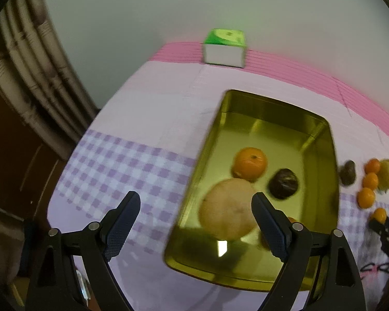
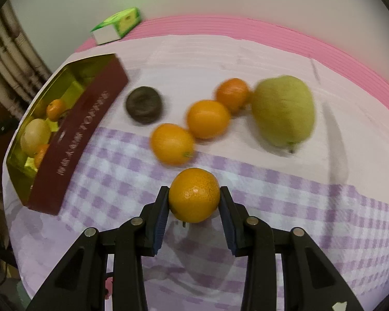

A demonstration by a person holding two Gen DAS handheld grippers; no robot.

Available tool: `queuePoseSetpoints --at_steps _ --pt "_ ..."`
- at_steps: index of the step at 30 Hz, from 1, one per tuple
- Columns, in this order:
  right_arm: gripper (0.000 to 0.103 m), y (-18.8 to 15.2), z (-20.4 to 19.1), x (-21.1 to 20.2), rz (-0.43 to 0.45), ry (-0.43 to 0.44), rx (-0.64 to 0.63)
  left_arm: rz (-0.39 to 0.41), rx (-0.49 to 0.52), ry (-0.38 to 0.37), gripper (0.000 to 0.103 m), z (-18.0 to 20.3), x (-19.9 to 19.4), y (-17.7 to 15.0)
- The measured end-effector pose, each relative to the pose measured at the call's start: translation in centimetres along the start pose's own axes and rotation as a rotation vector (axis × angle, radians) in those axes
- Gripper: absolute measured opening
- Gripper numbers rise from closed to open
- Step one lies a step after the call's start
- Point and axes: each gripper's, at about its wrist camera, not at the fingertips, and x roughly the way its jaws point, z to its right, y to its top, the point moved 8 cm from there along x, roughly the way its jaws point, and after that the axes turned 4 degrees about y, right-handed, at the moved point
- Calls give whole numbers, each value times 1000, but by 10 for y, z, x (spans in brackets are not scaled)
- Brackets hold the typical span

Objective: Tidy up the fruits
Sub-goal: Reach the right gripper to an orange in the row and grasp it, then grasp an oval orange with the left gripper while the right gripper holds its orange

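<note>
Right wrist view shows the right tool [image 2: 194,202] clamped on a small round orange mandarin [image 2: 194,195], one pad on each side of the fruit, above the lilac-and-white checked cloth of the table [image 2: 298,202]. Whether the mandarin is clear of the cloth is hard to tell. Beyond it lie three more small orange mandarins [image 2: 207,118] in a slanting row, a large green pear [image 2: 284,110] touching the far one, and a dark brown round fruit [image 2: 144,105] nearer the tin. The gold-lined rectangular tin with a maroon lettered side [image 2: 72,140] stands at the left of this view, well apart from the held fruit.

From the left wrist, the left tool [image 1: 195,224] stands wide apart with nothing between its pads, hanging over the near corner of the tin, whose gold rim [image 1: 194,181] frames a large pale yellow round fruit [image 1: 227,211], an orange mandarin [image 1: 250,163] and a dark brown round fruit [image 1: 283,183]. A green-topped white box [image 1: 224,48] sits at the far edge.

The step in hand looks like the carry of one mandarin toward the tin. The next move would call for bringing it over the maroon wall, high enough to clear the rim, and releasing it over bare gold floor beside the fruit already there, while the left tool keeps out of its way.
</note>
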Motion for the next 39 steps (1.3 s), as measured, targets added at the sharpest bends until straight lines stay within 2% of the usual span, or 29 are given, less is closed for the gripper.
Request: queuePoseSetpoints --at_steps 7,10,16,20,24,29,37,39 --pt "35 -5 34 -11 17 -52 25 7 99 -72 88 53 -16 -3" --pt "35 -8 47 -16 23 -63 37 6 137 -131 88 87 -24 -4" --pt "35 -12 64 -23 38 -67 62 8 278 -224 88 167 -32 -15" --pt "35 -13 73 -23 44 -66 78 28 316 -261 88 206 -31 -19" --pt "35 -11 81 -23 46 -72 99 -5 324 -313 87 230 -25 -25" --pt "35 -11 92 -26 54 -69 137 -15 353 -335 86 251 -19 -31" --pt "35 -9 93 -23 45 -54 151 -52 386 -369 77 277 -6 -33" --pt "35 -9 93 -23 47 -52 151 -51 397 -367 72 280 -5 -33"
